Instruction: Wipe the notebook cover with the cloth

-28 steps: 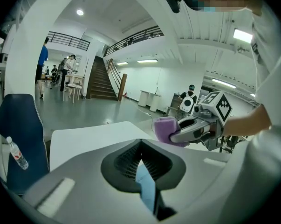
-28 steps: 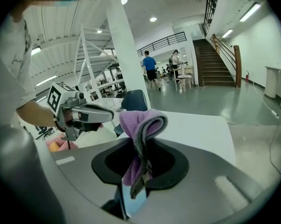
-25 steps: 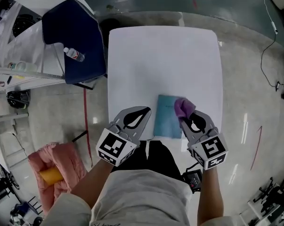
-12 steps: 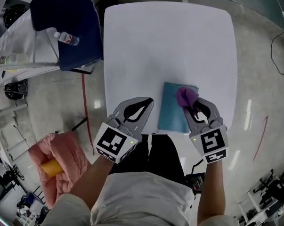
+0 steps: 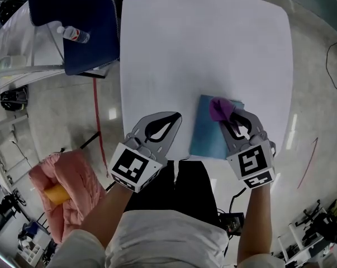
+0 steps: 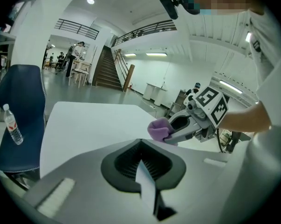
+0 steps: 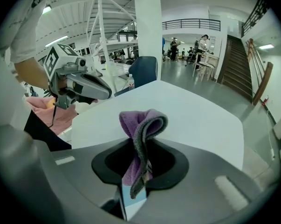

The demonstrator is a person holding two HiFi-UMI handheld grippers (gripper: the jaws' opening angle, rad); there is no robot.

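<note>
The right gripper's [image 5: 227, 118] jaws pinch a folded purple cloth [image 7: 142, 125], which bulges out past the tips. The cloth is over the far part of a blue notebook [image 5: 206, 137]; contact cannot be judged. The notebook lies flat on the white surface [image 5: 202, 49], near its front edge. The left gripper [image 5: 175, 118], jaws pressed together and empty, hovers just left of the notebook. A blue chair [image 5: 73, 21] stands beyond the surface's left side.
</note>
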